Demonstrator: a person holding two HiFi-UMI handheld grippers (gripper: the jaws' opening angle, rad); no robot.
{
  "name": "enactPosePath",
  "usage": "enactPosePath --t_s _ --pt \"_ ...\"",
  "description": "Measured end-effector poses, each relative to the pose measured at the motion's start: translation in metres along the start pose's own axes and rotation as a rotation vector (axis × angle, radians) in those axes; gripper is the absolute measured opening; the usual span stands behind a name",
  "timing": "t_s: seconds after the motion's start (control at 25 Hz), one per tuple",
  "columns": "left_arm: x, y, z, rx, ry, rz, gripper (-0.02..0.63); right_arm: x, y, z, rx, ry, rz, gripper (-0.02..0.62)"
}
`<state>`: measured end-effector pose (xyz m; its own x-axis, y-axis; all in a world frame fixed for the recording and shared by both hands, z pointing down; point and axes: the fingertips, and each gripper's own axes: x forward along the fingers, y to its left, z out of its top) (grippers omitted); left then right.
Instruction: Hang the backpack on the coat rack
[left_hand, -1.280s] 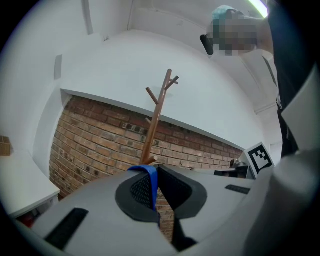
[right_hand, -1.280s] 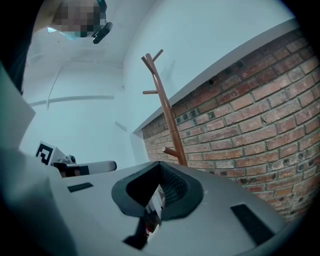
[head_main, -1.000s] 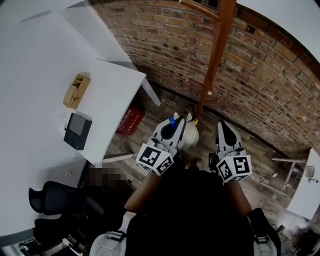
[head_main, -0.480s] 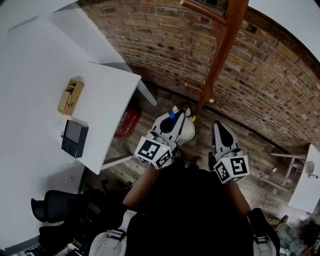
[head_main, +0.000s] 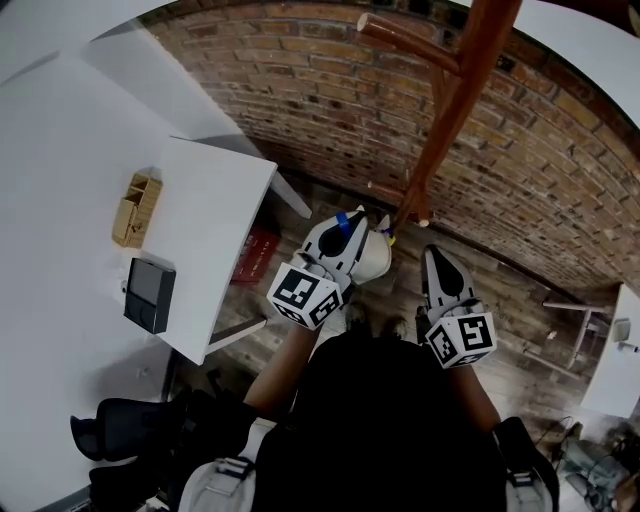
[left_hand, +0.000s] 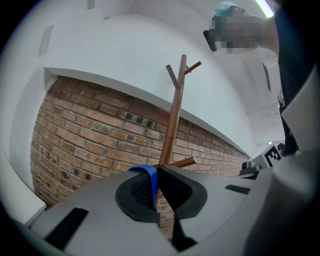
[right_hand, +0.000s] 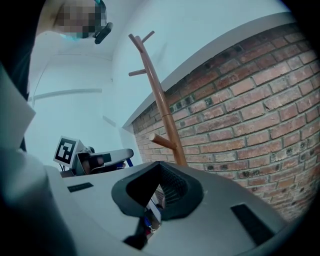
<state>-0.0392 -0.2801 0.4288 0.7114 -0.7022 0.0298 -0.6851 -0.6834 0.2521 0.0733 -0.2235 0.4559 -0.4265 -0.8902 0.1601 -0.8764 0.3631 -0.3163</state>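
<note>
Now my left gripper (left_hand: 158, 172) is clamped on the blue fabric loop (left_hand: 149, 181) of the cream backpack (head_main: 377, 262), which hangs just beneath its jaws. Ahead stands the brown wooden coat rack (head_main: 447, 115). My right gripper (head_main: 433, 255), jaws together, sits just beside the backpack.

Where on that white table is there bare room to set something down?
The white table is bare from the wooden box and dark device out to its edge nearest the coat rack. The strip holding those two is the crowded part.
</note>
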Motion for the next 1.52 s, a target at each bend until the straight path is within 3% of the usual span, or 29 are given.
enactPosePath --t_s 0.44,1.52 --pt "0.031 0.022 0.007 0.007 0.018 -0.034 0.006 0.015 -0.015 -0.004 0.014 0.022 -0.039 0.012" --pt "0.082 0.021 0.003 0.007 0.072 -0.101 0.006 0.011 -0.031 -0.016 0.048 0.043 -0.086 0.012"
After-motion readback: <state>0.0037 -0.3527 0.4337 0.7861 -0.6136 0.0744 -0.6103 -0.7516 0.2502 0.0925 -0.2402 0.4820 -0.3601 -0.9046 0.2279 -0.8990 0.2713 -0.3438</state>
